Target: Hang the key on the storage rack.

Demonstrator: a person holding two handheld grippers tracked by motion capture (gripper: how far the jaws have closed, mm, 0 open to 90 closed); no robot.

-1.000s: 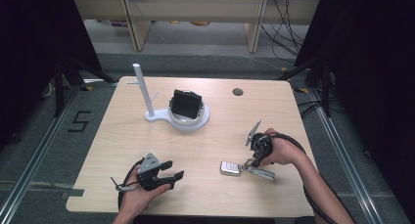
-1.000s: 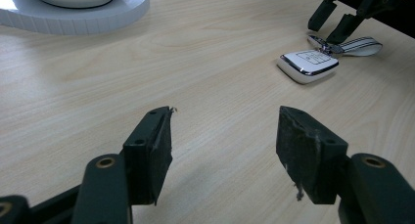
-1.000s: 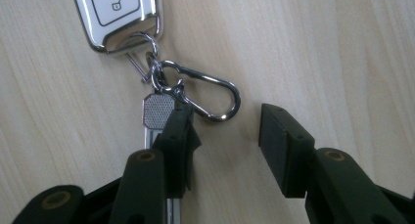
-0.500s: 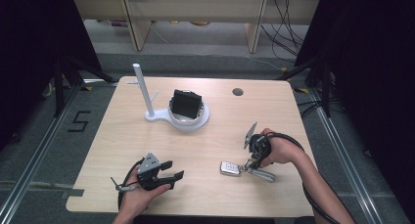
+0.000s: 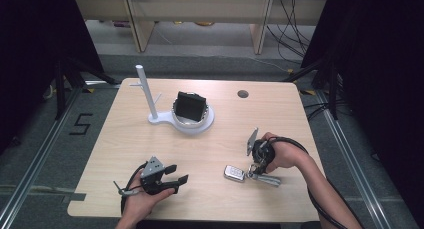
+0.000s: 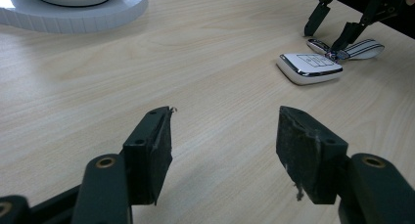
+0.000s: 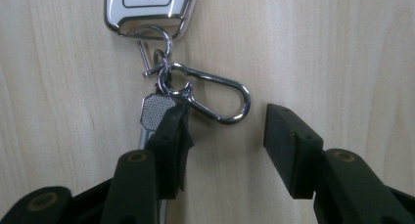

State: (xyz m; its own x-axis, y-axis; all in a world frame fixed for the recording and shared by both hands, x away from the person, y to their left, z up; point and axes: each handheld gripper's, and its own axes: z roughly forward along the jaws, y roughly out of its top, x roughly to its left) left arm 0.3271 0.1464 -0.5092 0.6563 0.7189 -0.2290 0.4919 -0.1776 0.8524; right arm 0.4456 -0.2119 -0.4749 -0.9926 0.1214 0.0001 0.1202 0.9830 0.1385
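Here our right gripper (image 7: 222, 136), jaws just opening with nothing clamped, sits over the carabiner (image 7: 210, 97) (car key (image 7: 147, 9) lies straight ahead).

Table (image 5: 210, 154): pale wood-grain laminate, smooth, matt. Key fob (image 7: 149, 6): glossy white plastic, chrome trim; carabiner (image 7: 215, 94) polished metal. Gripper pads (image 6: 306, 155): black rubber, worn, rough.

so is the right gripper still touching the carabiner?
Cannot tell. In the right gripper view the right gripper, jaws just opening, stands over the carabiner; one jaw overlaps its clip end, contact unclear.
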